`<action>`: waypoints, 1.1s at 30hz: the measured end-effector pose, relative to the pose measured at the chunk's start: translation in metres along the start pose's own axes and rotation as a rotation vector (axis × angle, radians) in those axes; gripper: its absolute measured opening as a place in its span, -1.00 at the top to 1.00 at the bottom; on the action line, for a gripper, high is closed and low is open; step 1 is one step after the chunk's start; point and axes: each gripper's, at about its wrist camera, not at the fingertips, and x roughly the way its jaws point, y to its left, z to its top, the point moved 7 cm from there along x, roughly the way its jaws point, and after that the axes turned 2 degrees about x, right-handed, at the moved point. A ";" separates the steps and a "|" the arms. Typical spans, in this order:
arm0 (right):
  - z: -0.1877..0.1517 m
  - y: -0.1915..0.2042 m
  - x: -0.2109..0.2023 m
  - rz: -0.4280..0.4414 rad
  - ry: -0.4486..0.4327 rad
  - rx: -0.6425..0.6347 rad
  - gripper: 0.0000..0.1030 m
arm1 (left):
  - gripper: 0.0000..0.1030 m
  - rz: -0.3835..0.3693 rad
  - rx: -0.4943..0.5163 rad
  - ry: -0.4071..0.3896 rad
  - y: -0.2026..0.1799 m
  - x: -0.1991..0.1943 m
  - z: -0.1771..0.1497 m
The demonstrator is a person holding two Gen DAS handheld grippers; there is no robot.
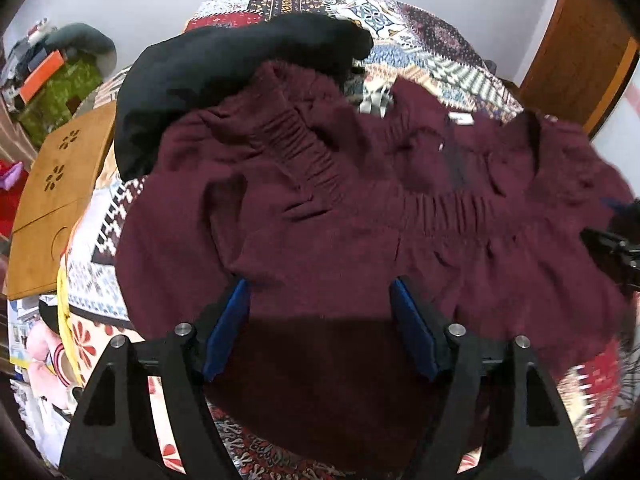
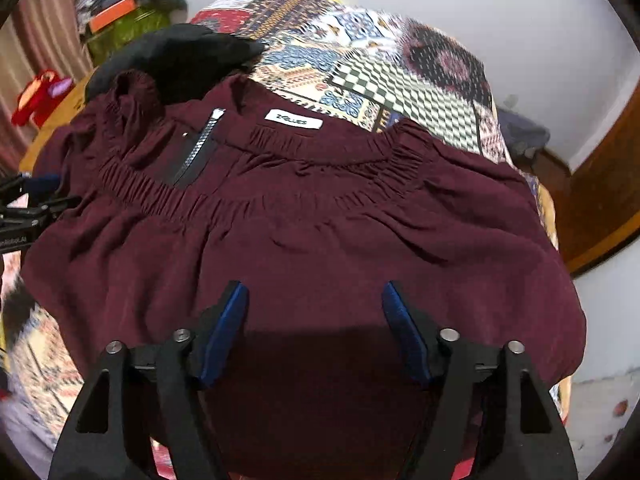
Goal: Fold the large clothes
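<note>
1. We see the maroon garment [image 2: 320, 232] lying spread on the patchwork bedspread [image 2: 360, 68], its gathered elastic band and the white label [image 2: 294, 119] at the far side, and an open zipper [image 2: 208, 136] beside the label.
2. Our left gripper [image 1: 320, 300] hangs over the near part of the cloth with its blue pads wide apart and nothing pinched between them.
3. Our right gripper [image 2: 316, 304] stands the same way: pads well apart, cloth below them but not clamped.
4. We judge the fold to be barely under way. The garment looks laid out, roughly flat on the right, yet its left portion is bunched and creased, and we see no finished fold we can be sure of.
5. What remains, in our view: smoothing the crumpled side, then bringing the halves together and doubling the piece down.
6. A black garment [image 1: 224, 68] lies at the far left, touching or slightly under the maroon one, so a fold toward that corner could snag it.
7. Open bedspread shows beyond the band, giving room to move the cloth away from us.
8. The bed's right edge runs close beside the cloth, with a wooden door [image 2: 600, 184] beyond, and a wooden board [image 1: 60, 200] sits at the left, so sideways room looks tight.
</note>
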 end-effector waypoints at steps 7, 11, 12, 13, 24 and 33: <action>0.000 -0.001 -0.005 -0.014 0.001 0.026 -0.48 | -0.43 0.013 -0.047 -0.026 0.001 -0.004 -0.008; 0.004 0.003 -0.014 0.003 -0.012 0.046 -0.48 | -0.43 0.004 -0.102 -0.032 0.009 -0.019 -0.009; 0.005 0.004 -0.017 0.006 -0.021 0.046 -0.48 | -0.43 0.001 -0.131 -0.044 0.016 -0.025 -0.009; 0.006 0.006 -0.020 0.008 -0.029 0.046 -0.48 | -0.43 -0.002 -0.166 -0.060 0.023 -0.032 -0.009; 0.018 0.025 -0.047 0.062 -0.116 0.031 -0.48 | -0.66 -0.048 -0.480 -0.097 0.087 -0.057 -0.038; 0.014 0.025 -0.039 0.088 -0.094 0.073 -0.48 | -0.66 -0.407 -0.754 0.007 0.082 0.002 -0.052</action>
